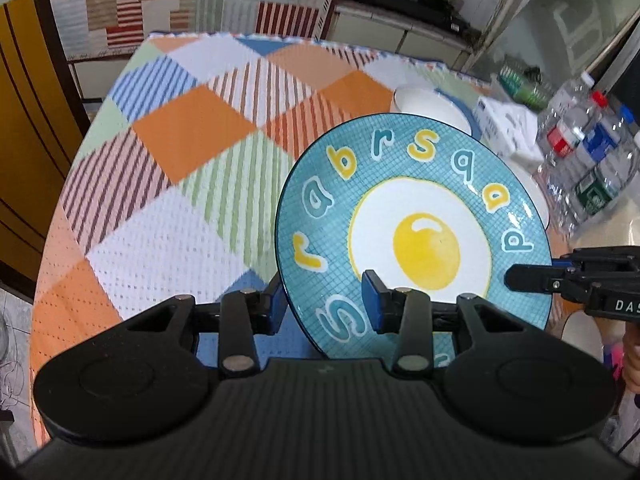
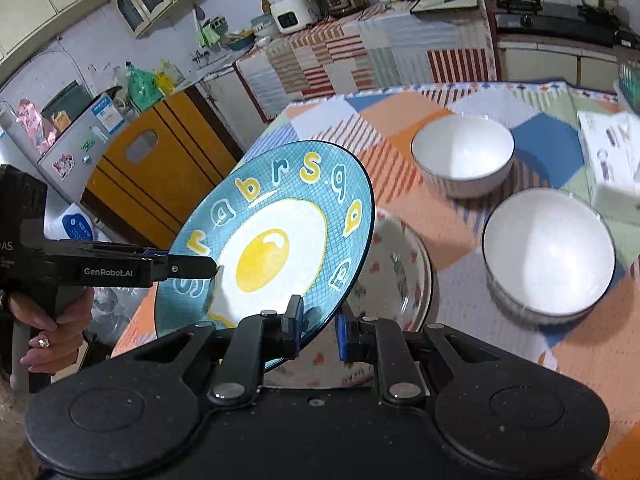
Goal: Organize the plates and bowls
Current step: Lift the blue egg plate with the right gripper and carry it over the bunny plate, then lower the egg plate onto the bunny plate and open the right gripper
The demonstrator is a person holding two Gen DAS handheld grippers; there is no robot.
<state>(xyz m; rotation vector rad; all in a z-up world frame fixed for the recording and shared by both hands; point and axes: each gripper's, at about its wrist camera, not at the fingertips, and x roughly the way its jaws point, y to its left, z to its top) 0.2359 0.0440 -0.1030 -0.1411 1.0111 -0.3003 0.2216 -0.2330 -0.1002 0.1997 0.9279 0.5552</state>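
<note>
A blue plate [image 1: 420,184] with a fried-egg picture and letters hangs tilted above the table, held from two sides. My left gripper [image 1: 325,304] is shut on its near rim, one pad on the face and one underneath. My right gripper [image 2: 319,326] is shut on the rim at the opposite side and shows in the left wrist view as a black finger [image 1: 524,278]. The left gripper's finger [image 2: 192,268] lies across the plate's [image 2: 276,216] face. Under the plate rests a white patterned plate [image 2: 404,264]. Two white bowls [image 2: 464,152] [image 2: 548,248] stand on the table to the right.
The table wears a checked orange, blue and white cloth [image 1: 192,132]. A white tissue box [image 2: 612,152] and several water bottles [image 1: 588,148] sit by its right side. A yellow cabinet [image 2: 160,160] stands beyond the left edge. A hand [image 2: 48,328] grips the left gripper's handle.
</note>
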